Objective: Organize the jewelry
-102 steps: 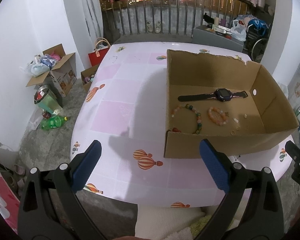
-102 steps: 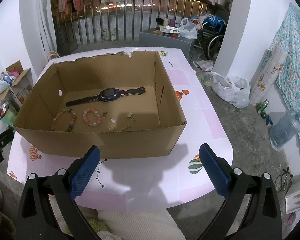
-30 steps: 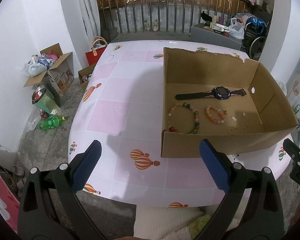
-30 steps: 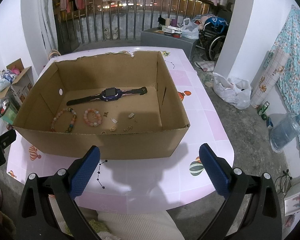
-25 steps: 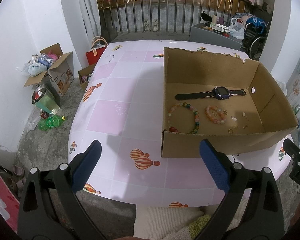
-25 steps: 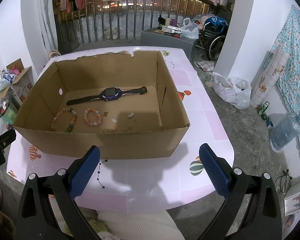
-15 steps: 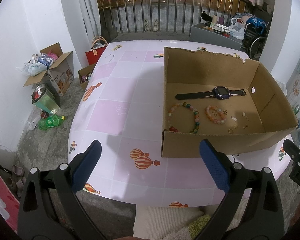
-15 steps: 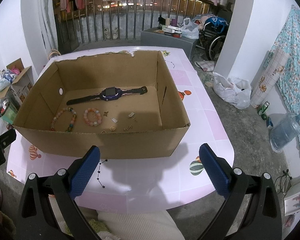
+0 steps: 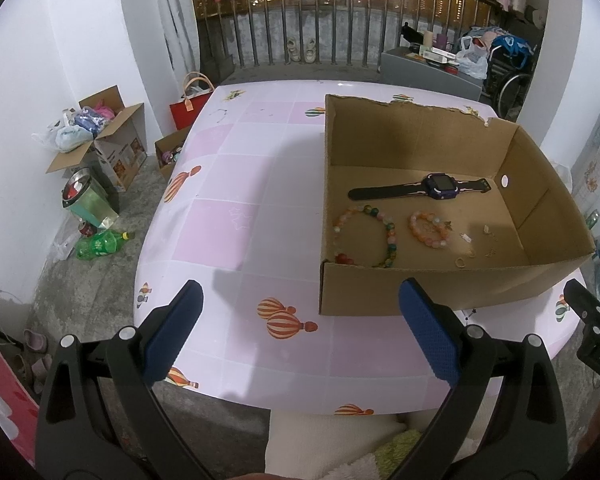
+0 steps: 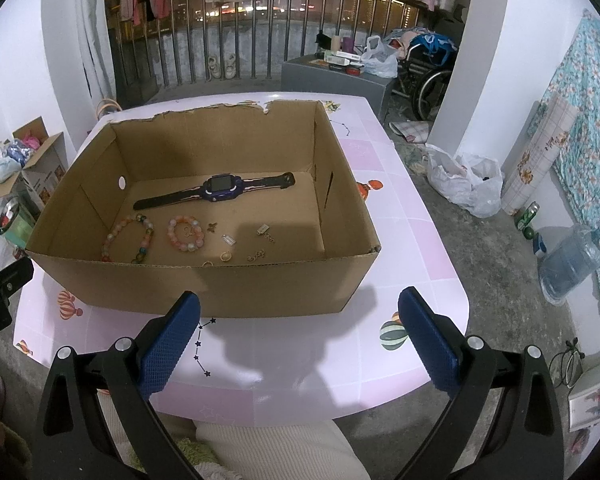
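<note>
The left hand-held gripper (image 9: 300, 332) is wide open and holds nothing. It hangs over the near edge of the counter (image 9: 236, 184), to the left of the box (image 9: 440, 292). The right hand-held gripper (image 10: 300, 332) is wide open too, with nothing in it, just in front of the box's near wall. Both seem to be waiting back here so they can look into the box.

All the jewelry lies on the box floor. The watch (image 10: 220, 190) lies flat near the far wall. Nearer are a big bead bracelet (image 10: 130, 240) on the left and a small bead bracelet (image 10: 186, 233) beside it. To the right are tiny charms (image 10: 265, 232), and a ring (image 10: 225, 256) lies close to the near wall.

The box walls are tall, so I think a hand-held gripper has to go in from above. The right part of the box floor is bare, with room to move. The counter left of the box is bare too. The ring is tight against the near wall, so it may be hard to reach.
</note>
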{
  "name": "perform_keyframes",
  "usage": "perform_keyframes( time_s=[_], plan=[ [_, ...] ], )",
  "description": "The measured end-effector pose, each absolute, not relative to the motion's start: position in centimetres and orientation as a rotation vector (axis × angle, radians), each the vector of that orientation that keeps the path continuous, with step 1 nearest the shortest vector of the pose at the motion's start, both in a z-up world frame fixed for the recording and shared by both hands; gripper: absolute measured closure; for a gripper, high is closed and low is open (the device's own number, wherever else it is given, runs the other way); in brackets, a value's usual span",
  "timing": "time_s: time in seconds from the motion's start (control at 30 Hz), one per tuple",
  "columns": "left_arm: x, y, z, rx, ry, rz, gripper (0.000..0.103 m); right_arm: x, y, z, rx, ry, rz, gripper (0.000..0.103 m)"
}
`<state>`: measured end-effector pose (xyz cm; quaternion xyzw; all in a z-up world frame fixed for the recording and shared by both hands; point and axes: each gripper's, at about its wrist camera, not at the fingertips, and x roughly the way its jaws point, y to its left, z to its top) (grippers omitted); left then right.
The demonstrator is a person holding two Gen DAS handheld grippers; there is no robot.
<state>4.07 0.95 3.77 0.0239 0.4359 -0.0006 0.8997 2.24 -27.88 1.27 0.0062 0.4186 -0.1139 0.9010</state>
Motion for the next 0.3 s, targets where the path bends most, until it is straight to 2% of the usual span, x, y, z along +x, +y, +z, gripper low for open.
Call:
perform_keyframes(
  time_s=[0.3],
  plan=[
    [4.15, 0.74, 3.63, 0.045, 0.904, 0.002, 0.008, 2.33, -27.74, 1.11, 0.015, 0.869, -0.234, 0.006]
  ],
)
